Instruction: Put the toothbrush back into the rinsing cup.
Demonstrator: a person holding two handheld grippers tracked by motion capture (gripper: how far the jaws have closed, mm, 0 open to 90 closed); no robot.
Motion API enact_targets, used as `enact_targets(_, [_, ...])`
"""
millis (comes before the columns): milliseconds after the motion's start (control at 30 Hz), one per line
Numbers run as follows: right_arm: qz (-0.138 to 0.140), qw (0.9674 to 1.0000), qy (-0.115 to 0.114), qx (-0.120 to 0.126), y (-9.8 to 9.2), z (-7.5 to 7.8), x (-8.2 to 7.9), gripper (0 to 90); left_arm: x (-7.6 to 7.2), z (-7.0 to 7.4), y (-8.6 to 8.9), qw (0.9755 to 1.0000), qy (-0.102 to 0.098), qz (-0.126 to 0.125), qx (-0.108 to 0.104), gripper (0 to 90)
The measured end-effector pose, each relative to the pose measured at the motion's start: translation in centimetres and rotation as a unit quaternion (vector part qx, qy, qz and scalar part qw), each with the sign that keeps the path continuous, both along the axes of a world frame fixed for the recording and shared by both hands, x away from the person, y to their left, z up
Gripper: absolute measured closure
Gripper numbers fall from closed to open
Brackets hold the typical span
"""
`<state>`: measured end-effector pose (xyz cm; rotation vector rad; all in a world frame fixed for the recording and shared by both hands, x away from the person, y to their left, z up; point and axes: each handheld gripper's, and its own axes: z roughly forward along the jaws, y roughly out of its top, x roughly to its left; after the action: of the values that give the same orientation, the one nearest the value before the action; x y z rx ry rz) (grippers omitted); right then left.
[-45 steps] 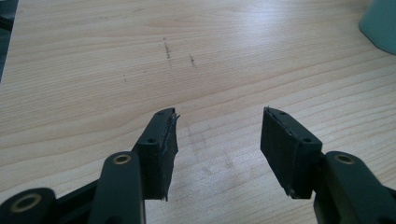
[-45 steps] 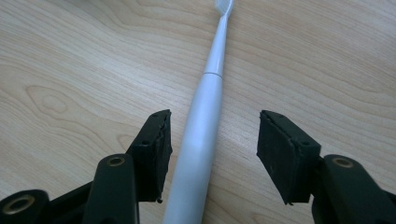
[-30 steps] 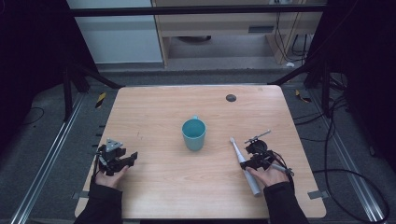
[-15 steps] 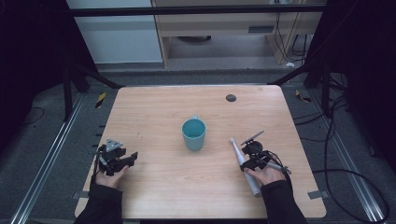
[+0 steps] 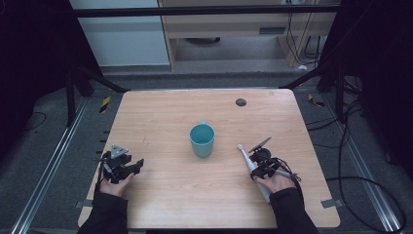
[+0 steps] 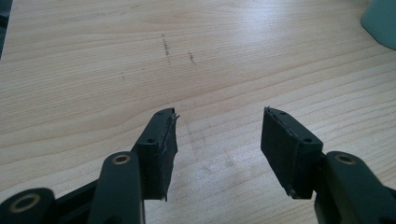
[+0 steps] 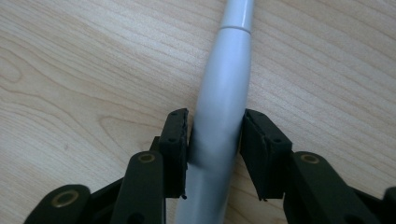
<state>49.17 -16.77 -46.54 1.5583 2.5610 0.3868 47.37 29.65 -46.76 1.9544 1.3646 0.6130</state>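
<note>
a person is sitting at the near edge of a pale wooden worktop, holding a two-jaw gripper in each hand. a teal cup is standing upright near the middle of the worktop. a white electric toothbrush is lying flat to the right of the cup, well apart from it, its brush head pointing toward the far side and its handle running back toward the person.

the right gripper is sitting low over the toothbrush handle. compared with a second ago, the right hand has barely shifted, but its jaws have just been closing. in the right gripper view, the thick grey-white handle is lying between the two black jaws; the left pad is looking as if it is touching the handle, while a thin gap is still showing at the right pad, so the grip is looking nearly made rather than firm. the toothbrush is still resting on the worktop.

the left gripper is resting near the left edge of the worktop, where it was a second ago, jaws spread apart with nothing but bare wood between them.

judging from this, the pick-up of the toothbrush is under way, and the cup is looking like the likely place for it.
</note>
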Motion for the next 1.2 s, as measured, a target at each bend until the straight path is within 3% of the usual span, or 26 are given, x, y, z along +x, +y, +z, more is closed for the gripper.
enact_targets(167, [0.004,0.9999,-0.002,-0.014,0.2,-0.3,0.0,65.4,0.0,0.0,0.0,1.0000,0.000,0.000,0.000,44.9])
enact_targets(533, [-0.009,0.9999,-0.006,-0.013,0.0,-0.2,0.0,66.3,0.0,0.0,0.0,1.0000,0.000,0.000,0.000,44.9])
enact_targets(800, [-0.018,0.9986,-0.034,0.036,-0.8,1.3,-0.4,66.3,0.0,0.1,0.0,1.0000,-0.002,0.001,-0.002,44.9])
enact_targets(833, [-0.024,0.9968,-0.052,0.056,-0.9,1.8,-0.5,66.3,0.0,0.1,0.0,1.0000,-0.002,0.001,-0.003,44.9])
enact_targets(933, [-0.027,0.9948,-0.072,0.067,-1.1,2.3,-0.6,66.3,0.0,0.1,0.0,1.0000,-0.003,0.001,-0.002,44.9])
enact_targets(1033, [-0.035,0.9883,-0.111,0.099,-1.4,3.2,-1.0,66.3,-0.1,0.1,0.0,1.0000,-0.003,0.001,-0.003,44.9])
enact_targets(1067, [-0.035,0.9883,-0.111,0.099,-1.4,3.2,-1.0,66.3,-0.1,0.1,0.0,1.0000,-0.003,0.001,-0.003,44.9])
enact_targets(1100, [-0.036,0.9839,-0.133,0.114,-1.4,3.6,-1.2,66.3,0.0,0.1,0.0,1.0000,-0.003,0.002,-0.003,44.9])
enact_targets(1133, [-0.036,0.9839,-0.133,0.114,-1.4,3.6,-1.2,66.3,0.0,0.1,0.0,1.0000,-0.003,0.001,-0.002,44.9])
enact_targets(1167, [-0.035,0.9796,-0.154,0.124,-1.4,3.9,-1.4,66.4,-0.1,0.1,0.0,1.0000,-0.003,0.001,-0.002,44.9])
enact_targets(1200, [-0.036,0.9774,-0.165,0.127,-1.4,4.1,-1.5,66.3,0.0,0.1,0.0,1.0000,-0.003,0.002,-0.002,44.9])
